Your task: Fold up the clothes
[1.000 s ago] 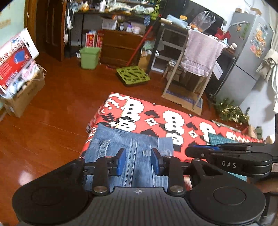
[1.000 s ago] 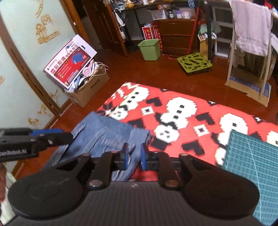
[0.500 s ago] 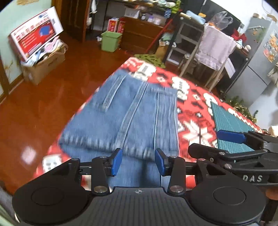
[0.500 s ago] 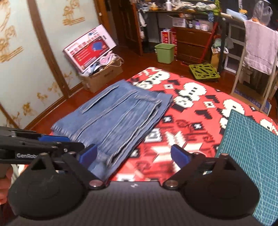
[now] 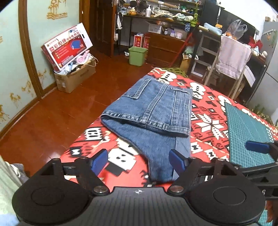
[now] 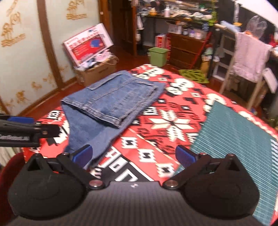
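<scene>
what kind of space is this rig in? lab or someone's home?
Most likely a lived-in home room, not a lab: folded jeans lie on a red patterned cover, a towel hangs over a rack, and cluttered shelves and a green bin stand behind.

The left claw (image 5: 138, 160) is showing a matte black body with fine ribbing across its middle, two round raised discs at the sides and a small crosshair mark at the centre. Two silver screws (image 5: 99, 189) are sitting at the finger pivots. Its fingers (image 5: 99, 161) are wearing blue pads. The right claw (image 6: 133, 154) is showing the same black build, blue pads (image 6: 185, 155) and silver pivot screws (image 6: 94, 183). White lettering, too blurred to read, is showing on the left claw's side in the right view.
</scene>
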Action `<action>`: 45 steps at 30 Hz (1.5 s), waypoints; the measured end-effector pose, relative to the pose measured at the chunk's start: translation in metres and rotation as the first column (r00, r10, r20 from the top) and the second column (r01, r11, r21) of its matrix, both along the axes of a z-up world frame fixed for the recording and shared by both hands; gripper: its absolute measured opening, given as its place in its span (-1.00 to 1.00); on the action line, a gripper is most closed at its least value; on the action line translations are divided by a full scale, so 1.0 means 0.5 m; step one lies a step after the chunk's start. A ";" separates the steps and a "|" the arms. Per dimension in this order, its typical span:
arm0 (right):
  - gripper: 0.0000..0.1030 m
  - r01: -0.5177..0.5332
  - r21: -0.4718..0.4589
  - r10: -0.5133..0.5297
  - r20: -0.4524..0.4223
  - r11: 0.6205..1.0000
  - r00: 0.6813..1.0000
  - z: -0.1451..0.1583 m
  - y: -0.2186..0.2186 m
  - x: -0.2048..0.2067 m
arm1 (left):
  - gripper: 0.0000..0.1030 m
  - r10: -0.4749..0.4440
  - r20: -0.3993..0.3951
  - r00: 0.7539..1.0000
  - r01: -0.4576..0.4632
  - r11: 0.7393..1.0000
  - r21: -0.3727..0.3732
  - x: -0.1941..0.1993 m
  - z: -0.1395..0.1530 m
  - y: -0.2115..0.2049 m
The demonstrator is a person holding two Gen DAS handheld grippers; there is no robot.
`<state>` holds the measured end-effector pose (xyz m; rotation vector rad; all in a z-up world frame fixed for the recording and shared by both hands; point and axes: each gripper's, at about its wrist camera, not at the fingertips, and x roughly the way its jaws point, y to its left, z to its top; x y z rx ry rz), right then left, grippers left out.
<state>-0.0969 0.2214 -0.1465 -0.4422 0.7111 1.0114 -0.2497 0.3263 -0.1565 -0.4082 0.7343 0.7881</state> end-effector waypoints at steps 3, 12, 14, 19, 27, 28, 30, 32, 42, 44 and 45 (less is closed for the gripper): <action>0.99 0.001 -0.006 -0.001 0.007 1.000 1.000 0.023 -0.025 -0.017 | 0.48 0.011 -0.017 1.000 -0.011 1.000 0.010 -0.021 0.017 -0.028; 0.99 0.026 -0.032 -0.025 0.043 0.999 0.999 0.111 -0.088 -0.061 | 0.54 0.038 0.038 0.999 -0.036 0.997 -0.065 -0.090 0.096 -0.075; 0.99 0.015 -0.040 -0.014 0.004 0.999 1.000 0.134 -0.099 -0.066 | 0.66 0.070 0.026 0.997 -0.069 0.997 -0.044 -0.097 0.115 -0.085; 0.99 0.035 -0.014 -0.035 -0.066 0.999 0.997 0.186 -0.121 -0.088 | 0.74 0.092 -0.037 0.995 -0.093 0.995 -0.025 -0.094 0.155 -0.106; 0.99 0.026 -0.016 -0.026 -0.037 1.000 0.999 0.252 -0.134 -0.128 | 0.85 0.117 -0.059 0.991 -0.116 0.993 0.030 -0.102 0.193 -0.135; 0.99 0.030 -0.010 -0.030 -0.039 0.999 0.999 0.256 -0.136 -0.128 | 0.85 0.119 -0.061 0.991 -0.116 0.992 0.054 -0.102 0.198 -0.140; 0.99 0.038 0.000 -0.038 -0.044 0.999 0.998 0.265 -0.140 -0.130 | 0.85 0.120 -0.065 0.991 -0.114 0.989 0.092 -0.101 0.208 -0.148; 0.99 0.044 0.006 -0.044 -0.048 0.999 0.998 0.272 -0.143 -0.130 | 0.85 0.114 -0.061 0.992 -0.108 0.990 0.094 -0.104 0.213 -0.153; 0.99 0.062 0.000 -0.061 -0.073 0.998 0.995 0.280 -0.145 -0.131 | 0.85 0.117 -0.078 0.990 -0.109 0.990 0.091 -0.107 0.226 -0.165; 0.99 0.062 -0.005 -0.062 -0.079 0.998 0.995 0.278 -0.143 -0.130 | 0.85 0.120 -0.082 0.989 -0.112 0.989 0.092 -0.107 0.225 -0.166; 0.99 0.061 -0.009 -0.062 -0.079 0.998 0.995 0.277 -0.142 -0.130 | 0.85 0.121 -0.084 0.989 -0.113 0.990 0.090 -0.107 0.224 -0.166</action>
